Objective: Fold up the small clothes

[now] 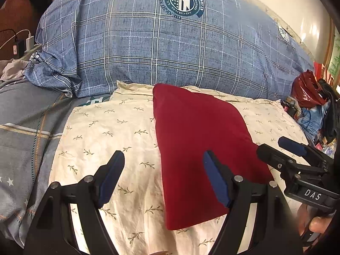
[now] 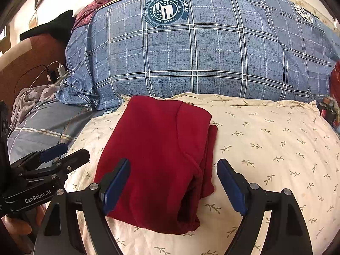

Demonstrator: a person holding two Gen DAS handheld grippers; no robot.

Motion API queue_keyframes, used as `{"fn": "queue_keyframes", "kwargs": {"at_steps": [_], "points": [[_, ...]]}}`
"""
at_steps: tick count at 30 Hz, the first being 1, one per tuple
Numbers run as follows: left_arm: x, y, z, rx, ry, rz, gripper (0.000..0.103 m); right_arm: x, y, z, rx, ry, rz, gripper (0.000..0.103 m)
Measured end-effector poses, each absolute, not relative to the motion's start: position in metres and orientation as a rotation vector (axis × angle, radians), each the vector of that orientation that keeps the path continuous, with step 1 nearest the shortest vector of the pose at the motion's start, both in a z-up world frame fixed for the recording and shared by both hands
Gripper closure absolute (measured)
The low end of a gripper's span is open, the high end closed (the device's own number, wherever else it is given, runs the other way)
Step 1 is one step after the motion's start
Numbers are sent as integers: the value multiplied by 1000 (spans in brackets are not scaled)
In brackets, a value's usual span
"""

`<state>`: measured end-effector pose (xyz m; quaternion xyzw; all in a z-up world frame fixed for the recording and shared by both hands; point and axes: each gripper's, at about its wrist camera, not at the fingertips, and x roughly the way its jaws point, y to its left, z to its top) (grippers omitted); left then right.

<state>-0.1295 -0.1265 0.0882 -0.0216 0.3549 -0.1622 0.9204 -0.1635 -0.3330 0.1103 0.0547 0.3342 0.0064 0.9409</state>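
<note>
Two grippers hover with jaws spread — left gripper (image 1: 163,176) and right gripper (image 2: 173,182) — over the folded red garment (image 2: 157,159) on the cream pillow (image 2: 265,148); its long axis runs near-to-far, the right nearer.

Left hand-held gripper (image 1: 163,159) finger bases cut off by bottom edge. Folded dark red fleece garment (image 2: 157,159) near edge partly hidden behind blue finger pad (image 2: 115,186). Round crest print on blue plaid quilt (image 1: 184,1): text too distorted to read. Clutter by red plastic bag (image 1: 306,90): indistinct.
</note>
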Motion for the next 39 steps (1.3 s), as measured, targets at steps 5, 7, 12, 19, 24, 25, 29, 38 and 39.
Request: {"fn": "queue_keyframes", "kwargs": {"at_steps": [5, 7, 12, 19, 24, 25, 29, 38, 39], "points": [[-128, -128, 85, -51, 736, -337, 20, -161, -334, 106, 116, 693, 14, 13], [-128, -128, 84, -49, 741, -335, 20, -161, -334, 105, 118, 696, 13, 13], [-125, -128, 81, -52, 752, -327, 19, -161, -335, 105, 124, 698, 9, 13], [-123, -127, 78, -47, 761, -317, 19, -158, -337, 103, 123, 705, 5, 13], [-122, -127, 77, -47, 763, -313, 19, -157, -336, 102, 126, 708, 5, 13], [-122, -127, 78, -46, 763, -312, 19, -157, -337, 102, 127, 708, 4, 13], [-121, -128, 77, -44, 765, -309, 19, -156, -338, 102, 129, 705, 2, 13], [-118, -126, 75, -50, 780, -310, 19, -152, -336, 100, 125, 716, 4, 13], [-117, -126, 75, -48, 780, -309, 19, -152, -335, 100, 125, 715, 3, 13]]}}
